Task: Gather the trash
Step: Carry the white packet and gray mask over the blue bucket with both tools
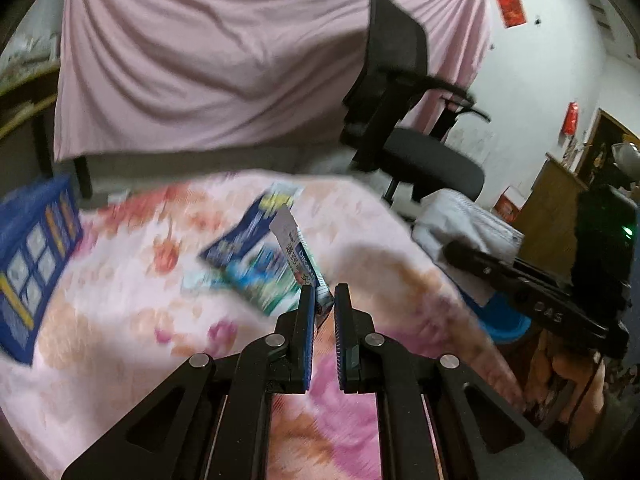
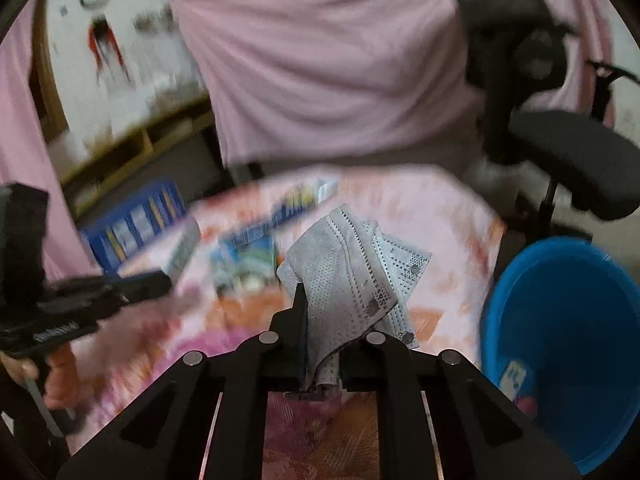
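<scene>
tube (image 1: 305, 265) label reads "dika…", rest blurred; right gripper (image 1: 454, 249) body embossed "das"; other packaging unreadable.

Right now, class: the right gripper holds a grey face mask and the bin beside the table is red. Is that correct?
Only the colour is wrong. The right gripper does hold the grey face mask, but the bin is blue, as the right wrist view shows.

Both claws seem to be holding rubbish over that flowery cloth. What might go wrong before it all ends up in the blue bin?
The left gripper pinches only the end of a small tube, so it could slip out. The face mask in the right gripper hangs loose and might snag or miss the blue bin. A blue wrapper lies close by and could get knocked.
</scene>
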Demonstrator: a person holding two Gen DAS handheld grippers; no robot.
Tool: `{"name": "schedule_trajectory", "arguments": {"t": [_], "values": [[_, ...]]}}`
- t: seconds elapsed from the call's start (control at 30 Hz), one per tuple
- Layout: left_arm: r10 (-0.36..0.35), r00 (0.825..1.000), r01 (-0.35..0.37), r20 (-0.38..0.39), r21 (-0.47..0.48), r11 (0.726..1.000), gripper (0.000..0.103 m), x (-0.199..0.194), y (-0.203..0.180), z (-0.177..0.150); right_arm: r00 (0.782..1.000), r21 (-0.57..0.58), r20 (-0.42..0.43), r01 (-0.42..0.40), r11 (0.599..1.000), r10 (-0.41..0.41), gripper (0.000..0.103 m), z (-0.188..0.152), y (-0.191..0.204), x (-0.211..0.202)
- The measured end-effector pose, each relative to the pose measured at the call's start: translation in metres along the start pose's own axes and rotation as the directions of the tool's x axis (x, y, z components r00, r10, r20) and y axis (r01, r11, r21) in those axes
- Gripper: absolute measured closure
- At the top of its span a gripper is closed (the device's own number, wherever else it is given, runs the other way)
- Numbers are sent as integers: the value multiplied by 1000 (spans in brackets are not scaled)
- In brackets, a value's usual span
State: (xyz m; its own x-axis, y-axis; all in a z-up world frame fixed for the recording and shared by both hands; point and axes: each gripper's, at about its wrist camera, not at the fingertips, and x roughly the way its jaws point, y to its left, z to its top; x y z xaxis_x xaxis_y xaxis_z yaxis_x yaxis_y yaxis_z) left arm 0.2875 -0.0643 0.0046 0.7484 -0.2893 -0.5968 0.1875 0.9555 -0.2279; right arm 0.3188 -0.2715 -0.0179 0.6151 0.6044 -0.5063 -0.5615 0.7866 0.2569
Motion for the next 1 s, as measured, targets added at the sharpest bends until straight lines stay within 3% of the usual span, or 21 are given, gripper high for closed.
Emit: {"name": "schedule_trajectory", "arguments": {"t": [0.13,0.3,0.43,0.57,0.8,1.0], "values": [[-45,994,38,102,64,997,96,-5,-27,23,977,1,211,44,999,-43,93,9,-2,-41],[-126,973,88,194,193,977,96,-6,-69,46,903,36,405,138,990,-141,93,11,-10,-86],[-191,958,125,212,292,948,96,4,-104,58,850,76,472,224,972,-233,93,8,-22,-108],[-240,952,161,189,357,920,96,25,-138,61,819,163,482,265,950,-311,93,1,-51,-123],[-297,949,234,110,387,892,96,69,-180,60,807,287,425,310,906,-410,92,-15,-96,-137],[-315,949,292,11,348,891,96,103,-195,57,831,366,321,333,869,-454,91,-24,-129,-131]]}}
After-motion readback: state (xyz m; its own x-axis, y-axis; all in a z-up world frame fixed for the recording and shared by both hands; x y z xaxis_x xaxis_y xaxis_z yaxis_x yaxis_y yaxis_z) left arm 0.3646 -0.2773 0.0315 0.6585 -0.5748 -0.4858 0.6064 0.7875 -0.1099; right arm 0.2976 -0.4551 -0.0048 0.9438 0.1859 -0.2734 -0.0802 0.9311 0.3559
